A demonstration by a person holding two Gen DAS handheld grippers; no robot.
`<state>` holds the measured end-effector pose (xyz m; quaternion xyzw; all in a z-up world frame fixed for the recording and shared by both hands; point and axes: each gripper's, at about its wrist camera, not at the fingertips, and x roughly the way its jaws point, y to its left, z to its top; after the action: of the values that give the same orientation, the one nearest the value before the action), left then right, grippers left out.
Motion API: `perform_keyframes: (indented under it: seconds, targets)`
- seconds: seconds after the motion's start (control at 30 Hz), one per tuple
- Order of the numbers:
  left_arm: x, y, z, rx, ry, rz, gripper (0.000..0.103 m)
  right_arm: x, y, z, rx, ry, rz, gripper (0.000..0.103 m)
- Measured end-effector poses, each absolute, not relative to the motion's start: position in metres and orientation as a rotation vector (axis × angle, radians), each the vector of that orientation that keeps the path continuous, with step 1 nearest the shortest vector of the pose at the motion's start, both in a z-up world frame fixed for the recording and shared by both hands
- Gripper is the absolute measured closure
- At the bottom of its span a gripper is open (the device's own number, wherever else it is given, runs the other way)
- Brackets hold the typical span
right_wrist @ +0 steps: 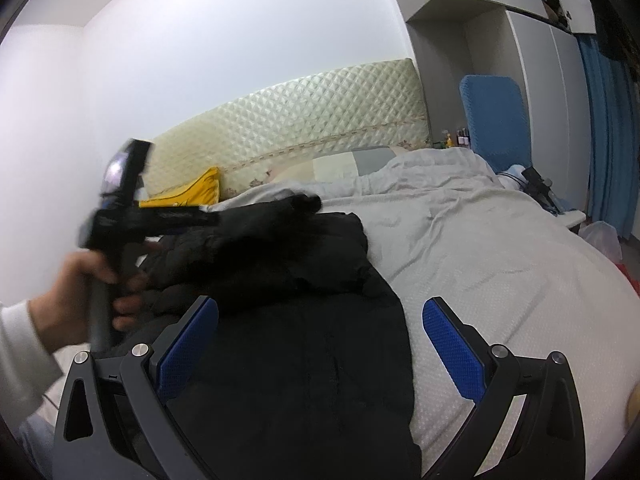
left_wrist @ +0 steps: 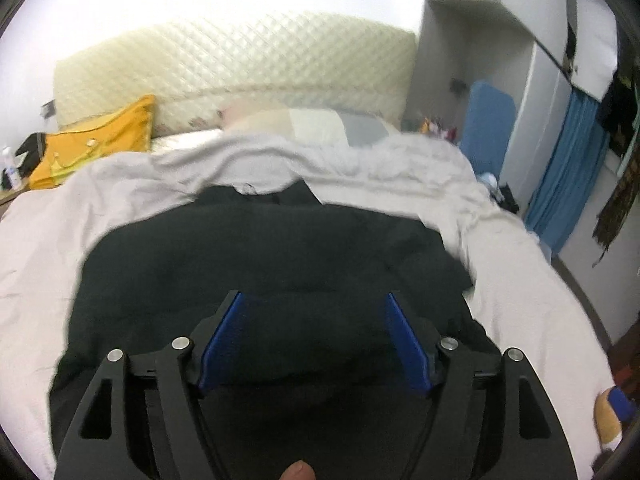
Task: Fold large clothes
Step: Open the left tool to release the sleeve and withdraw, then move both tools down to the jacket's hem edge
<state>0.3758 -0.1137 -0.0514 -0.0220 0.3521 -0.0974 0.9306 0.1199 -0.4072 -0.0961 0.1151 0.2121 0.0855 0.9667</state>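
Left gripper (left_wrist: pixel 314 300) jaws wide apart, nothing between pads; left hand (right_wrist: pixel 76 292) grips its handle. Right gripper (right_wrist: pixel 320 308) jaws wide apart, empty.

black garment (left_wrist: pixel 256 264), pale bedsheet (left_wrist: pixel 500 264), parted fingers (left_wrist: pixel 224 340)

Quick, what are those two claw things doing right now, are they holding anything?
Left gripper: open, holding nothing, above the black jacket.
Right gripper: open, holding nothing, over the jacket's edge on the bed.

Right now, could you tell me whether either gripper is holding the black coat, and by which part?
Neither holds it. The left gripper and right gripper both stand open above the black coat, which lies loose on the bed.
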Motion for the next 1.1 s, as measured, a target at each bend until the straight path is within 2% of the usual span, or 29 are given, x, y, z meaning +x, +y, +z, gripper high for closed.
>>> perform_keyframes:
  seconds: [0.07, 0.17, 0.33, 0.5, 0.67, 0.73, 1.0, 1.1]
  targets:
    - [0.366, -0.085, -0.033, -0.068, 0.688, -0.168, 0.028, 0.123, -0.404, -0.091, 0.250, 0.425, 0.189, 0.000]
    - [0.356, -0.052, -0.014, -0.076, 0.644, -0.120, 0.019, 0.133, -0.396, -0.078, 0.263, 0.406, 0.229, 0.000]
    - [0.349, 0.006, -0.005, -0.084, 0.614, -0.040, 0.019, 0.175, -0.380, -0.057, 0.259, 0.390, 0.274, 0.000]
    - [0.364, 0.029, -0.033, -0.089, 0.660, -0.017, 0.019, 0.243, -0.355, -0.057, 0.248, 0.411, 0.342, 0.001]
    - [0.402, 0.031, -0.076, -0.111, 0.713, -0.014, 0.019, 0.326, -0.318, -0.084, 0.192, 0.509, 0.365, 0.023]
    - [0.422, 0.030, -0.093, -0.121, 0.735, -0.010, 0.019, 0.347, -0.305, -0.093, 0.172, 0.520, 0.363, 0.027]
    - [0.470, 0.027, -0.141, -0.022, 0.736, 0.029, 0.017, 0.400, -0.283, -0.136, 0.102, 0.581, 0.332, 0.027]
    - [0.479, 0.026, -0.152, 0.009, 0.746, 0.017, 0.013, 0.402, -0.279, -0.152, 0.055, 0.563, 0.319, 0.027]
